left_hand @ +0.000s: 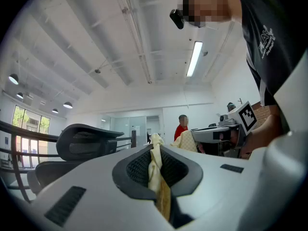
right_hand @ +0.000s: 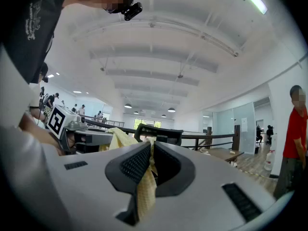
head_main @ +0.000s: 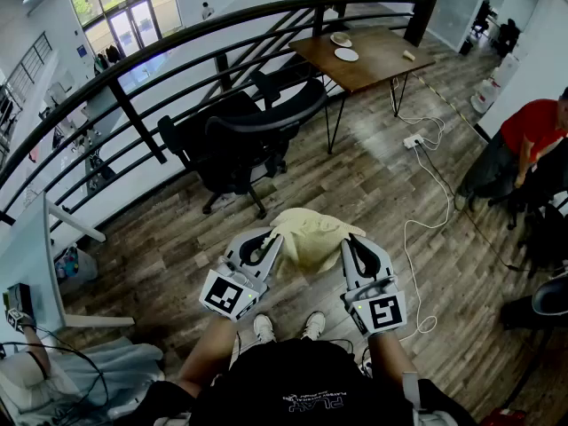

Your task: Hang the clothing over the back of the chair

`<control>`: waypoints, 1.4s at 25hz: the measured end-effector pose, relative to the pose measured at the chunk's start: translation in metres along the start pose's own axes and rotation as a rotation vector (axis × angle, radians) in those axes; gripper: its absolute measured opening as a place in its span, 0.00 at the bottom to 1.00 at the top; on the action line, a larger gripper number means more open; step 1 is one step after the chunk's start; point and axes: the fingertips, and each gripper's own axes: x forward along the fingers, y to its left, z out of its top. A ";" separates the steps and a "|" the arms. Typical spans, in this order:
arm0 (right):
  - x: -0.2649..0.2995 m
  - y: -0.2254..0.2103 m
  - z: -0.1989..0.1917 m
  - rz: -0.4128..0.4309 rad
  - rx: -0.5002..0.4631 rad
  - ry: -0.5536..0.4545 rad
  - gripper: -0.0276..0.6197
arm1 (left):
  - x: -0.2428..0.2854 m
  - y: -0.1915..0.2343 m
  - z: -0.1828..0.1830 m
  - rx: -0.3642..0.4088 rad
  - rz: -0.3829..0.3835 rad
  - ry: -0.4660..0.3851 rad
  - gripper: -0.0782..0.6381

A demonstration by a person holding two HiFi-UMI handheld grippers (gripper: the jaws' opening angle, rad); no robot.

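Note:
A pale yellow garment (head_main: 311,236) hangs between my two grippers above the wooden floor. My left gripper (head_main: 277,238) is shut on its left edge, and the cloth (left_hand: 156,170) shows pinched between the jaws. My right gripper (head_main: 348,242) is shut on the right edge, with a fold of the cloth (right_hand: 147,184) between its pads. The black office chair (head_main: 240,136) stands ahead and to the left, its curved back (head_main: 266,114) toward me. In the left gripper view the chair (left_hand: 89,136) sits left of the jaws. In the right gripper view the chair back (right_hand: 159,134) lies straight ahead.
A curved black railing (head_main: 133,69) runs behind the chair. A wooden table (head_main: 364,56) with plates stands at the back right. A white cable (head_main: 426,193) trails over the floor on the right. A person in red (head_main: 532,136) sits at the right edge. A white desk (head_main: 35,264) is at the left.

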 end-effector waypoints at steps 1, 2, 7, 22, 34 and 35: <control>-0.001 0.002 0.001 0.004 -0.013 -0.002 0.09 | 0.000 -0.002 0.002 0.022 -0.002 -0.006 0.14; -0.002 0.004 0.002 0.009 -0.025 -0.003 0.09 | -0.001 -0.004 0.003 0.043 -0.003 -0.013 0.14; -0.009 0.013 0.002 0.020 -0.028 0.003 0.09 | -0.011 -0.012 0.009 0.064 0.000 -0.034 0.14; -0.011 0.028 -0.006 0.054 -0.030 0.094 0.09 | -0.026 -0.007 0.016 0.071 -0.023 -0.026 0.14; -0.004 0.048 0.024 -0.059 -0.022 0.025 0.09 | -0.044 0.010 0.029 0.070 -0.101 -0.033 0.14; -0.005 0.049 0.025 -0.073 -0.022 0.027 0.09 | -0.046 0.012 0.029 0.069 -0.108 -0.031 0.14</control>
